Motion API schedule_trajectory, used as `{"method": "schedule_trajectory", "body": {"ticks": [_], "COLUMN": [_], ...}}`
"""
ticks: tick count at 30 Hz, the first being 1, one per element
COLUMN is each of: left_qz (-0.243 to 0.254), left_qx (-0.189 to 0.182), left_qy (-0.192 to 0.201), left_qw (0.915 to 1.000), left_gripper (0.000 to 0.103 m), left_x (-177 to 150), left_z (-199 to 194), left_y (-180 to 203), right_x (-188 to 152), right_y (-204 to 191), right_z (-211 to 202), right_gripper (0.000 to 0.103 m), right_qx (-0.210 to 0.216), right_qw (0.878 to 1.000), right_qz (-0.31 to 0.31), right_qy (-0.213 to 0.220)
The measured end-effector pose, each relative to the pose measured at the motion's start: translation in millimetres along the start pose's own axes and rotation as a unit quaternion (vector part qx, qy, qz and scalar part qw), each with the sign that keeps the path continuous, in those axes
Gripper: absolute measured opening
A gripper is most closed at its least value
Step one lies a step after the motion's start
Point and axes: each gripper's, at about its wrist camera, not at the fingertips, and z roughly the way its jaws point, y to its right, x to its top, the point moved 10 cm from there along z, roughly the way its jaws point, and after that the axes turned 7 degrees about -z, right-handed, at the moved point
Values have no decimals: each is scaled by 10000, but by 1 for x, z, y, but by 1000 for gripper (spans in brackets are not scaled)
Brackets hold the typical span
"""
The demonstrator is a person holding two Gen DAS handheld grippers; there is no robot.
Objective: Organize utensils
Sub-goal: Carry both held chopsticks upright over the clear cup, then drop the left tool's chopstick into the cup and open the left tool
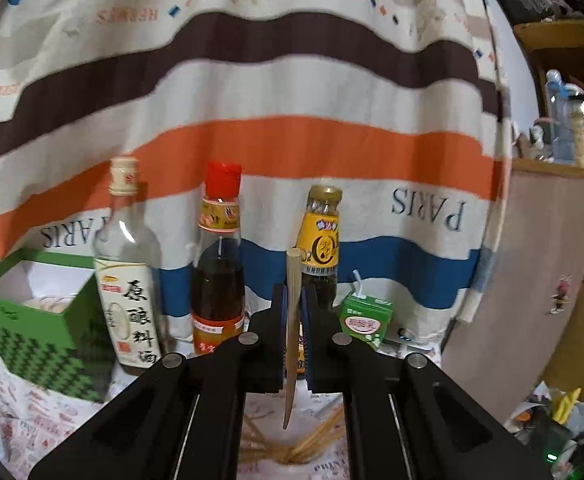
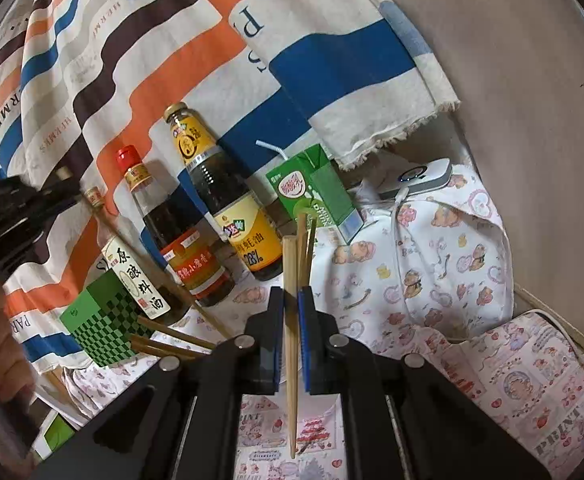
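Chopstick (image 1: 293, 320) pinched upright in left tool (image 1: 295, 320); chopsticks (image 2: 292, 320) pinched in right tool (image 2: 290, 328).

More chopsticks (image 1: 292, 446) loose on the printed cloth (image 2: 512, 380) below, some beside green box (image 1: 39, 320). Behind: three bottles (image 1: 217, 264) in a row, green carton (image 1: 366, 318) at right, striped cloth (image 1: 251, 88) as backdrop.

The striped cloth (image 1: 292, 152) behind the bottles read "PARIS" upside down in large letters and "HERMES" in small ones. The clear bottle's label (image 1: 131, 316) carried "原酿料酒". The dark sauce bottle (image 2: 227, 200) showed "蚝油" and "28%". The green carton (image 2: 320, 200) bore "DRINK". The patterned table cover (image 2: 552, 400) read "PRINT"
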Motion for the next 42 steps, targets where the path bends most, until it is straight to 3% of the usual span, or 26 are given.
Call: {"method": "schedule_trajectory", "body": {"ticks": [4,10,13,21,22,23,24,26,28,30,36,42], "left_qz": [-153,129,366,-118,-83,-30,1,178,390,383,207,508], "left_qx": [-43,36,529,519,490,410,400,604,657,597,916,1364], "left_qy": [-515,-610,-542,-739,-833,-1015,-1020,-755,-473,-300,-209,126], "left_qw": [9985,9980,9964,9958,9953,9940,9940,9952,9960,9970,9954,9893], "left_gripper": [6,6,6,7,11,25,32,33,41,60,64,67], "left_x": [-30,-64,-68,-54,-56,-60,-61,-55,-46,-37,-26,-38], "left_z": [39,59,62,65,66,68,65,51,32,12,-24,-61], "left_y": [-8,-17,-25,-49,-50,-50,-54,-64,-69,-76,-119,-152], "right_x": [5,11,11,14,13,11,10,9,12,13,14,56], "right_y": [1,15,21,15,16,18,19,21,20,17,3,-43], "right_z": [-5,-6,-6,-10,-9,-7,-6,-6,-8,-10,-18,-34], "right_gripper": [7,7,7,7,7,7,7,7,7,7,7,7], "right_qx": [-26,-311,-388,-350,-338,-302,-254,-179,-121,-38,70,317], "right_qw": [9999,9991,9989,9988,9990,9993,9994,9995,9995,9994,9995,9967], "right_qz": [-26,-47,50,-92,-56,26,113,213,254,278,211,-345], "right_qy": [120,268,262,318,286,237,194,150,168,191,234,658]}}
